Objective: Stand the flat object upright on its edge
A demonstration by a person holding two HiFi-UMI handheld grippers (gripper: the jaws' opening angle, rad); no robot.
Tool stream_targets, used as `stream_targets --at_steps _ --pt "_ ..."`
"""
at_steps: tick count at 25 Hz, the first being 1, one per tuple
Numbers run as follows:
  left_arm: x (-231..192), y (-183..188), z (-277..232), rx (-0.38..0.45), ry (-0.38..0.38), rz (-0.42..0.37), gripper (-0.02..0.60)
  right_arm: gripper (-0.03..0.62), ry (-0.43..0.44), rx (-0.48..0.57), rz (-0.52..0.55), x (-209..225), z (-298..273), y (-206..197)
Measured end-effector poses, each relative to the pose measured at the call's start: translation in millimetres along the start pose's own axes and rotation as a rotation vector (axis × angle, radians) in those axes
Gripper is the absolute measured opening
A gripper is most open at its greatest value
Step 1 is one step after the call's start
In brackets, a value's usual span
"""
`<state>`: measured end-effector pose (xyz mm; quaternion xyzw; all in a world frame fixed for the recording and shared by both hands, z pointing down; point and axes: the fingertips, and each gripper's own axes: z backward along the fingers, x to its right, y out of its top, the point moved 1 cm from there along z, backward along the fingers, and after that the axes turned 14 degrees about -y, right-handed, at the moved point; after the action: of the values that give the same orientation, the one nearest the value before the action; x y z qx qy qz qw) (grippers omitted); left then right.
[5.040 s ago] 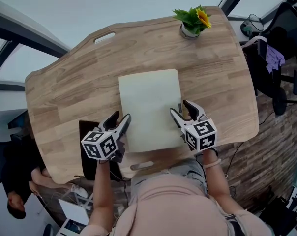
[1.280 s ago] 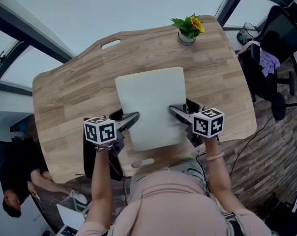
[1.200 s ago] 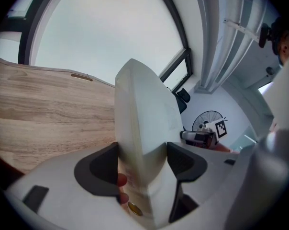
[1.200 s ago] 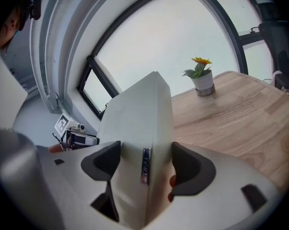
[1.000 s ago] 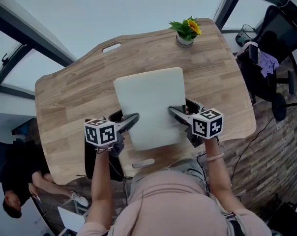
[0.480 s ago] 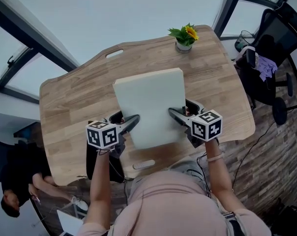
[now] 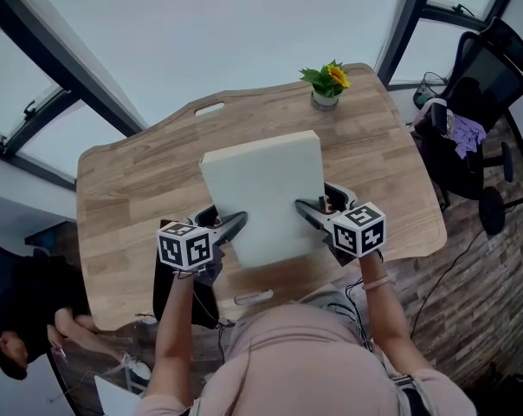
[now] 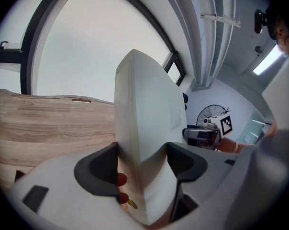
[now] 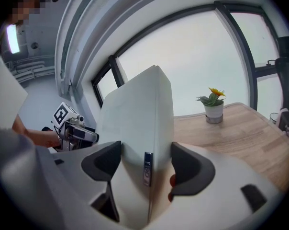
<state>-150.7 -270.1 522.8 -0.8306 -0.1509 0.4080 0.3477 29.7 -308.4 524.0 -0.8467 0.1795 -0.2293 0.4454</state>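
Left gripper (image 7: pixel 235 222) clamped on the slab's left edge. Slab (image 7: pixel 263 189): thick, white, probably light, stiff foam. It's tilted up over mid-table (image 7: pixel 132 180); can't tell if the bottom edge touches. Right gripper (image 7: pixel 306 208) clamped on the right edge. Side grips suit it, but the faces look smooth and may slip.

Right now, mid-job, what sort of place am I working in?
Most likely an office or studio workspace: a wooden desk with cable slots, a black office chair with clothing draped on it beside the desk, and large windows behind. A small potted sunflower sits at the desk's far edge.
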Motion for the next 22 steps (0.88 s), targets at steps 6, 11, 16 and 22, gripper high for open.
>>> stream_targets --at_steps 6,11,16,22 --pt "6.1 0.5 6.5 0.018 0.03 -0.035 0.299 0.327 0.001 0.028 0.055 -6.0 4.5 5.4" --pt "11.3 5.4 8.7 0.043 0.05 -0.062 0.299 0.327 0.0 0.053 0.083 -6.2 7.8 11.8" --pt "15.3 11.0 8.2 0.048 0.091 -0.13 0.301 0.327 -0.001 0.064 0.119 -4.2 7.9 14.3" --pt "16.5 16.4 6.5 0.05 0.134 -0.192 0.302 0.324 -0.019 0.086 0.185 -2.4 6.5 19.8"
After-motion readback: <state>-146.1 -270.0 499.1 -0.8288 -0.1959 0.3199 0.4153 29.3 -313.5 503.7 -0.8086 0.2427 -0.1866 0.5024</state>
